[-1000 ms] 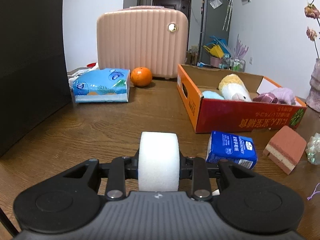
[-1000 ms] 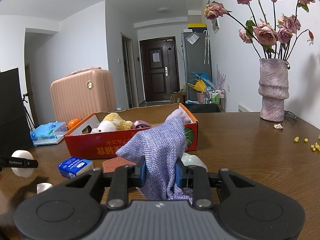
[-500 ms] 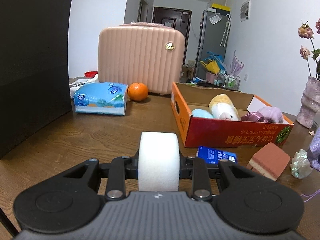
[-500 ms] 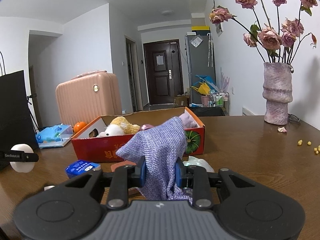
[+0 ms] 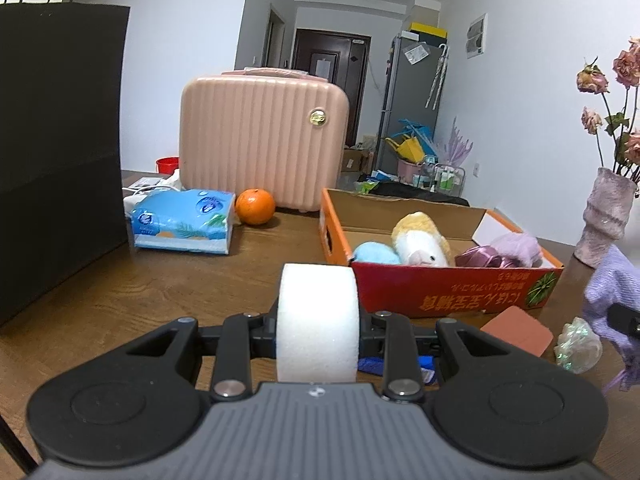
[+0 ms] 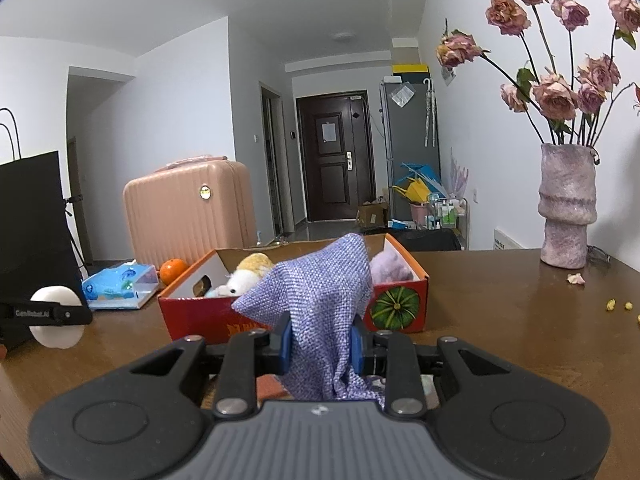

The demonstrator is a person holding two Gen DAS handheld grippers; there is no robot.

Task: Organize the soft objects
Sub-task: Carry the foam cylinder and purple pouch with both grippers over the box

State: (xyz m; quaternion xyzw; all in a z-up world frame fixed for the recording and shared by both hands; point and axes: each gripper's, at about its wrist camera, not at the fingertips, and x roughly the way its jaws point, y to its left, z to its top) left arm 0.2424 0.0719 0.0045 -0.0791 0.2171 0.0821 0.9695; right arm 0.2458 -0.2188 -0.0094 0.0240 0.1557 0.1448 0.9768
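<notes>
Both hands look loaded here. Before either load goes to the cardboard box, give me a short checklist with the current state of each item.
1. Left gripper shut on the white foam roll: ok.
2. Right gripper shut on the purple cloth: ok.
3. Cardboard box open on top: ok.
4. Free room inside, behind the plush toy: ok.
5. Cloth's hanging end clear of the sponge block: cannot tell.
6. The two grippers apart from each other: ok.

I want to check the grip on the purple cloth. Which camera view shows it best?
The right wrist view: the purple cloth fills its centre, pinched in the right gripper. The left wrist view shows only a part at its right edge.
</notes>
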